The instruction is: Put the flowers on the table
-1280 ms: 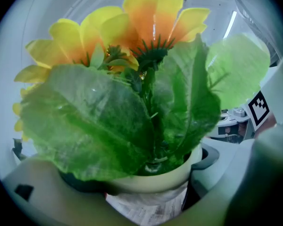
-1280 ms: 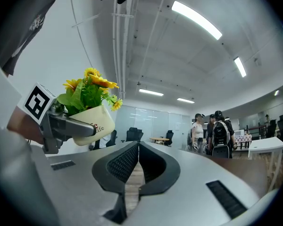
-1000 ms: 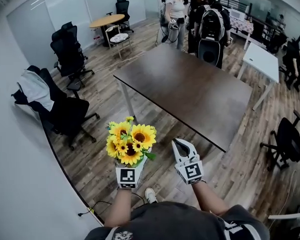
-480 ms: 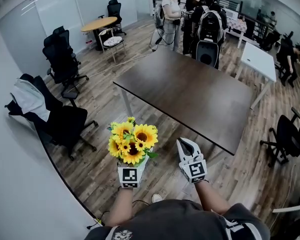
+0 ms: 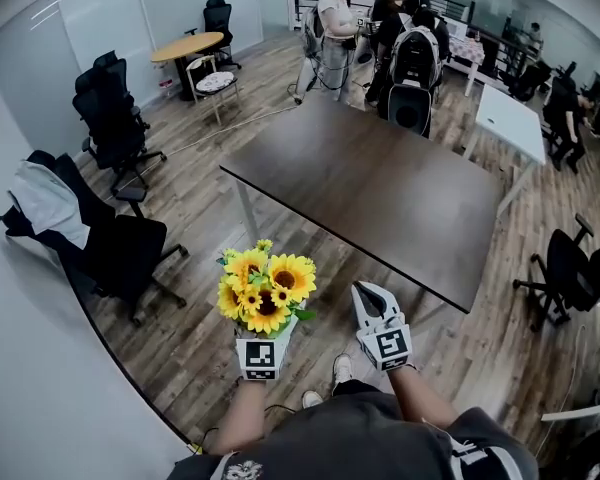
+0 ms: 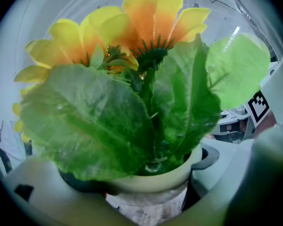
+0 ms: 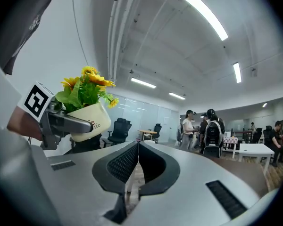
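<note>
A bunch of yellow sunflowers in a small cream pot is held upright by my left gripper, whose jaws are shut on the pot. In the left gripper view green leaves and petals fill the picture above the pot's rim. My right gripper is beside it to the right, shut and holding nothing; its fingertips meet. The dark brown table stands ahead, its near edge a short way beyond both grippers.
Black office chairs and one with a jacket stand to the left. Several people are behind the table's far end. A white table is at the right, another black chair near it. Wood floor lies below.
The view has moved forward a little toward the dark table. Both grippers keep their places in the picture, with the flowers still held.
</note>
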`<state>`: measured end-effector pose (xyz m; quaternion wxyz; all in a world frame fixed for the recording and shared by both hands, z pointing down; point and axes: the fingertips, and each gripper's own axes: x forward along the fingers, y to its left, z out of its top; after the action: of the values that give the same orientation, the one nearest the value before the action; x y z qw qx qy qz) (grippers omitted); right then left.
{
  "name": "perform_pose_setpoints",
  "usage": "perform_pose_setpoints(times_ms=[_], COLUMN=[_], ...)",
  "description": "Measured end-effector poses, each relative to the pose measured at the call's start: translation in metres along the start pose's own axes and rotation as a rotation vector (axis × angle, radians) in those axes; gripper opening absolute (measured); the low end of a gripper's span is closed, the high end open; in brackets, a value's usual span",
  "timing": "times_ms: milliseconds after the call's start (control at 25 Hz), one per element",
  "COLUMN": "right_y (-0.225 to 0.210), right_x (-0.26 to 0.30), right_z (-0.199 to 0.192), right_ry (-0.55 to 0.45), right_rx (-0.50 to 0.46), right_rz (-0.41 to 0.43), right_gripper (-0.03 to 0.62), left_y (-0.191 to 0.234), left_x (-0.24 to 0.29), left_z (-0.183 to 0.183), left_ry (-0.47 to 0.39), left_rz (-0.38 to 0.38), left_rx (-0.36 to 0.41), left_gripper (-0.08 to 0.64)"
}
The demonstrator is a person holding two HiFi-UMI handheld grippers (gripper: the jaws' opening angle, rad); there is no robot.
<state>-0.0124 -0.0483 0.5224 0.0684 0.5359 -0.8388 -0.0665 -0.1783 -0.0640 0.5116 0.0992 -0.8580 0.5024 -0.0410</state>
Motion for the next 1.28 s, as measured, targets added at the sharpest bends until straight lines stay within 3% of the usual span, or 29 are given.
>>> perform_pose_setpoints(times_ms=[320,1000,1280], right_y=[-0.014,-0.157,-0.188], right_x=[0.052,0.147,0.160], right_z=[0.004,-0.031,-0.040], right_ry=[-0.014,0.008,0.004], right_rx=[0.004,0.049,0.058], right_rz=[0.000,-0.081,-0.115], right_gripper=[0.025,0.025,0.025], left_y=[0.026,0.021,0.017], left_x=[0.041,0.227,0.264], left_z=[-0.005,-0.009,-0.015], left_ry=[0.005,0.009,0.015], left_rz=[-0.017,-0.110,-0.144], left_rx=[0.001,0.023,0.031], left_gripper=[0.543,0.543,0.543])
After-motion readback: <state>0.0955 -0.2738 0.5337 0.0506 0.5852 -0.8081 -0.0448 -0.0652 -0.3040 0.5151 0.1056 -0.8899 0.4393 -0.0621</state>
